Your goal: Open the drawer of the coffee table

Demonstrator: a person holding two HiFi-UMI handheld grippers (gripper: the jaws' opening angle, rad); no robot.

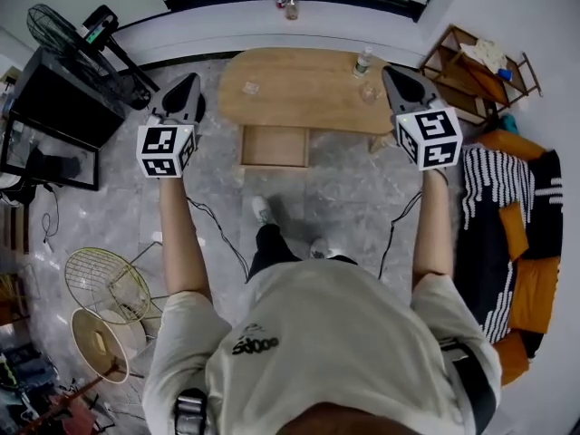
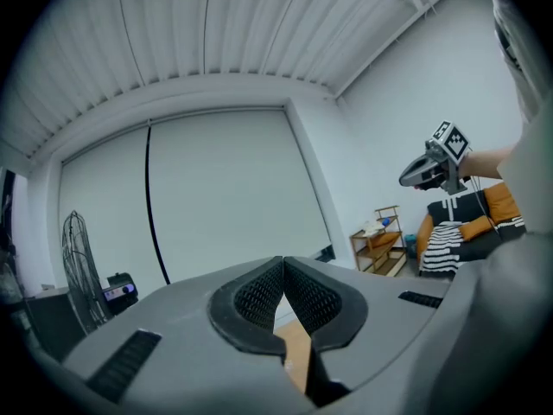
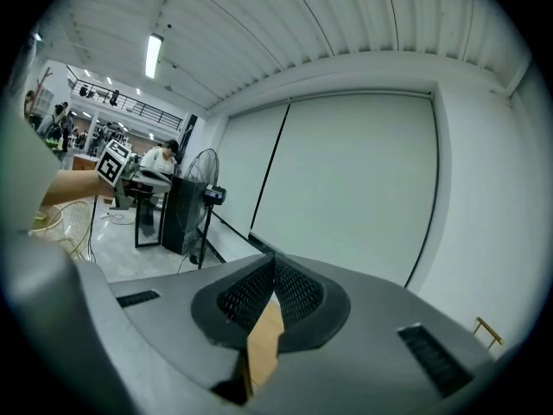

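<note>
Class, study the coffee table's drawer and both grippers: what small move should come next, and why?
Probably none on the drawer: it already stands pulled out from the coffee table. The left gripper and right gripper are shut, empty and held clear of it, so I would simply lower them to rest.
</note>
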